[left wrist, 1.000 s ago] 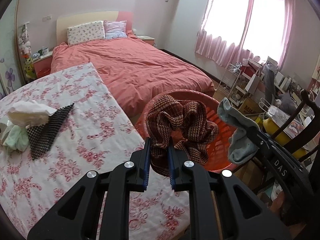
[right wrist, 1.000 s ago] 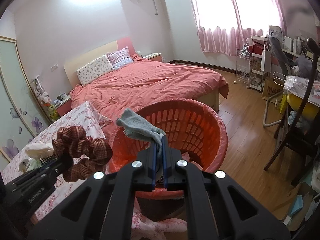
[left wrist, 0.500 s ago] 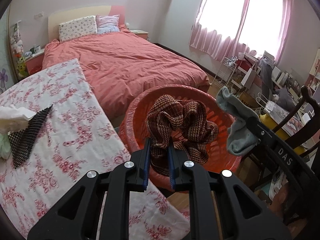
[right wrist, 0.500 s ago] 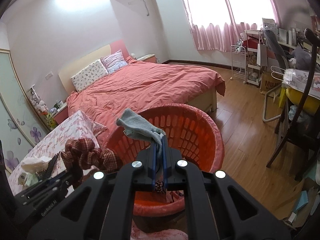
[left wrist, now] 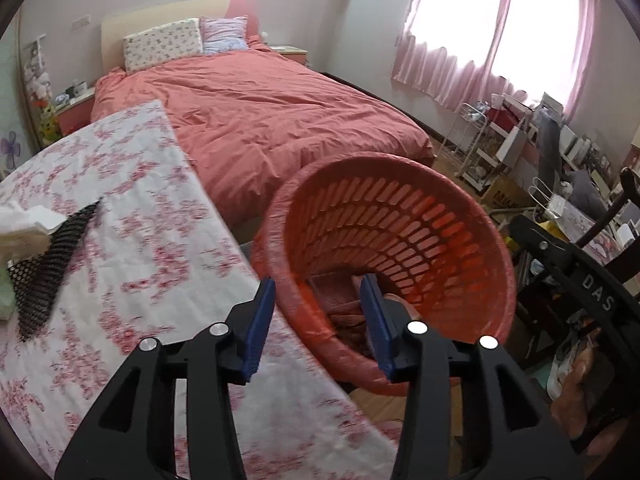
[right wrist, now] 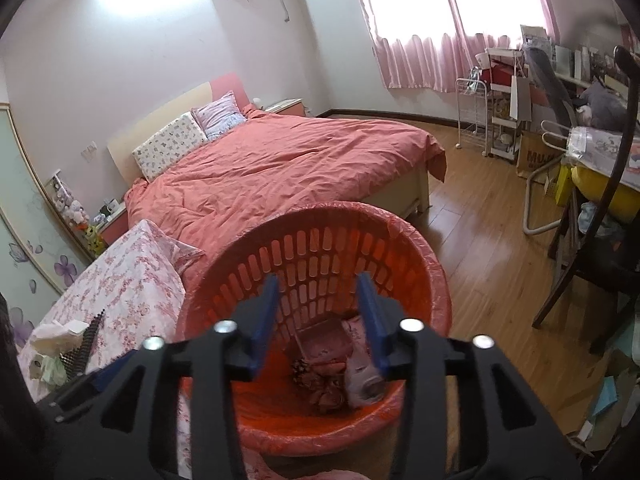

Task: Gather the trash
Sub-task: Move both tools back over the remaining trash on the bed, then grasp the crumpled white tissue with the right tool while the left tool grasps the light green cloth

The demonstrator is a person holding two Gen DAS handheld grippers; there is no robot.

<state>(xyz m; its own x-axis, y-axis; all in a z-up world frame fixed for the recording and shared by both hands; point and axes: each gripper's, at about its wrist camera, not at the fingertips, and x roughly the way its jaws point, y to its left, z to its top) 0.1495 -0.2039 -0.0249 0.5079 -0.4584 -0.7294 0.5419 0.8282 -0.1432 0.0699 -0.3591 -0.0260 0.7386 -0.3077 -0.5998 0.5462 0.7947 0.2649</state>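
Both tongs, left (left wrist: pixel 318 322) and right (right wrist: pixel 318 320), had just opened, empty; the black mesh scrap (left wrist: pixel 48 264) at the floral-clothed bench's (left wrist: pixel 140 240) left edge looked light, limp, best pinched at its tip

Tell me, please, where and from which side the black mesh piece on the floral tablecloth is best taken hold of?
Probably by its narrow pointed tip. The black triangular mesh piece lies flat on the floral tablecloth, its tip pointing toward the bed and free of the crumpled white tissue beside it. Coming down from above with the left hand-held gripper, now open, one finger could slide under that tip.
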